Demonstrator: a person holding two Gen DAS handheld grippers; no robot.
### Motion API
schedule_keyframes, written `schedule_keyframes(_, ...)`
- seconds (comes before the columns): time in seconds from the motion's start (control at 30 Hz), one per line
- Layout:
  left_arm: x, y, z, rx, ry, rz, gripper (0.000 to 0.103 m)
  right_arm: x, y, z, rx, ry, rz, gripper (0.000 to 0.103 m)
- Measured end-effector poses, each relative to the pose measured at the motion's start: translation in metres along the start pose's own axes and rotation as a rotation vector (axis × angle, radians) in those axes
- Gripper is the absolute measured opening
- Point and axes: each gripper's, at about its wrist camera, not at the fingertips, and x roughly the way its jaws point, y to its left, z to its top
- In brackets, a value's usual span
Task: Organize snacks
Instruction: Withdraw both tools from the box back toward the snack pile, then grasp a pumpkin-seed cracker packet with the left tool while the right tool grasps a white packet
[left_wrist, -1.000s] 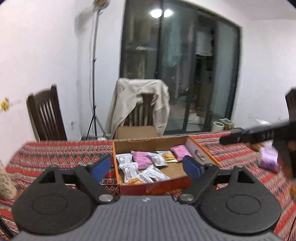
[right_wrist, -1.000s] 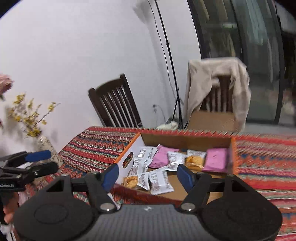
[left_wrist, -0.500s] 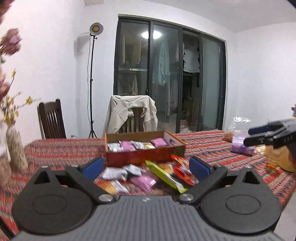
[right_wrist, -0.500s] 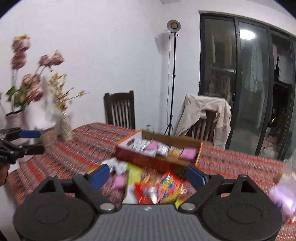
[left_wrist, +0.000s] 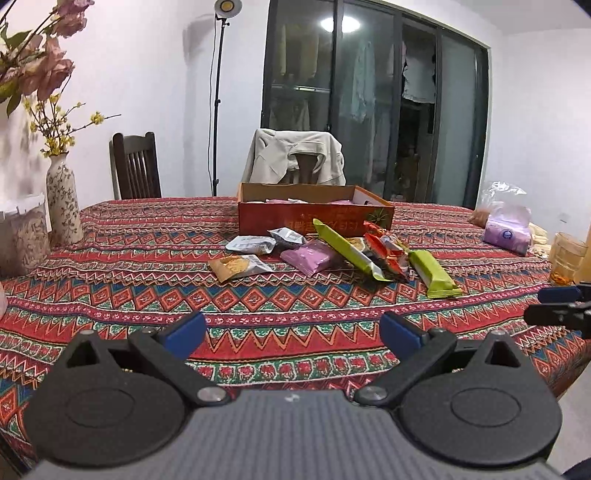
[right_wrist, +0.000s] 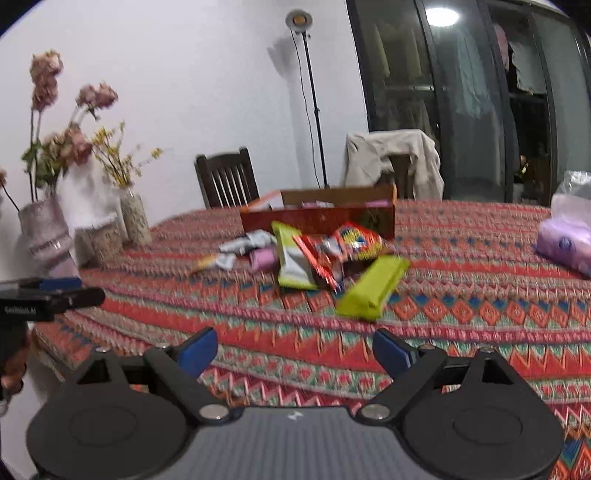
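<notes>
An orange-red cardboard box (left_wrist: 314, 218) with several packets inside stands mid-table. Loose snacks lie in front of it: silver packets (left_wrist: 251, 243), a brown-and-silver packet (left_wrist: 238, 266), a pink packet (left_wrist: 310, 256), two long green bars (left_wrist: 347, 249) (left_wrist: 434, 273) and red packets (left_wrist: 388, 251). My left gripper (left_wrist: 293, 332) hangs open and empty over the near tablecloth, well short of the snacks. My right gripper (right_wrist: 294, 349) is open and empty too, the nearest green bar (right_wrist: 373, 288) just beyond it. The box (right_wrist: 321, 218) shows behind the pile in the right wrist view.
Vases with flowers (left_wrist: 64, 199) and a lidded container (left_wrist: 22, 232) stand at the table's left. A purple tissue pack (left_wrist: 508, 230) and a glass jar (left_wrist: 567, 254) sit at the right. Beyond the table are a dark chair (left_wrist: 135, 166) and a jacket-draped chair (left_wrist: 295, 157).
Both grippers have drawn back from above the box toward the near table edge and sunk lower. Their jaws stand wider. The loose snack pile has come into view.
</notes>
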Motion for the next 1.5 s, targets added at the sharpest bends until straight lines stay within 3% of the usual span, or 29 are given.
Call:
schedule_keyframes(0.27, 0.042, 0.016, 0.002, -0.004, 0.056, 0.032, 0.102, 0.006, -0.008, 0.004, 0.043, -0.009, 0.024, 0.089)
schedule_keyframes(0.33, 0.058, 0.025, 0.008, 0.023, 0.057, 0.028, 0.1, 0.014, -0.009, 0.007, 0.067, -0.005, 0.045, 0.084)
schedule_keyframes(0.43, 0.092, 0.038, 0.022, 0.109, 0.07, 0.0, 0.087, 0.031, -0.009, 0.014, 0.088, 0.009, 0.072, 0.069)
schedule_keyframes(0.53, 0.136, 0.052, 0.039, 0.185, 0.123, -0.061, 0.076, 0.054, 0.0, 0.024, 0.063, 0.028, 0.1, 0.057)
schedule_keyframes(0.73, 0.208, 0.064, 0.06, 0.361, 0.153, -0.142, 0.078, 0.12, 0.017, 0.051, -0.017, 0.081, 0.152, 0.055)
schedule_keyframes(0.87, 0.242, 0.069, 0.062, 0.408, 0.19, -0.2, 0.08, 0.18, 0.024, 0.07, -0.037, 0.135, 0.193, 0.055)
schedule_keyframes(1.03, 0.27, 0.09, 0.06, 0.341, 0.222, -0.253, 0.082, 0.257, 0.028, 0.096, -0.014, 0.169, 0.207, 0.058)
schedule_keyframes(1.13, 0.277, 0.102, 0.061, 0.252, 0.25, -0.271, 0.082, 0.3, 0.022, 0.11, 0.053, 0.181, 0.152, 0.076)
schedule_keyframes(1.27, 0.275, 0.117, 0.064, 0.164, 0.233, -0.211, 0.049, 0.34, 0.015, 0.125, 0.146, 0.148, 0.102, 0.079)
schedule_keyframes(1.5, 0.263, 0.129, 0.067, 0.095, 0.23, -0.182, 0.042, 0.399, 0.025, 0.136, 0.117, 0.194, 0.004, 0.076)
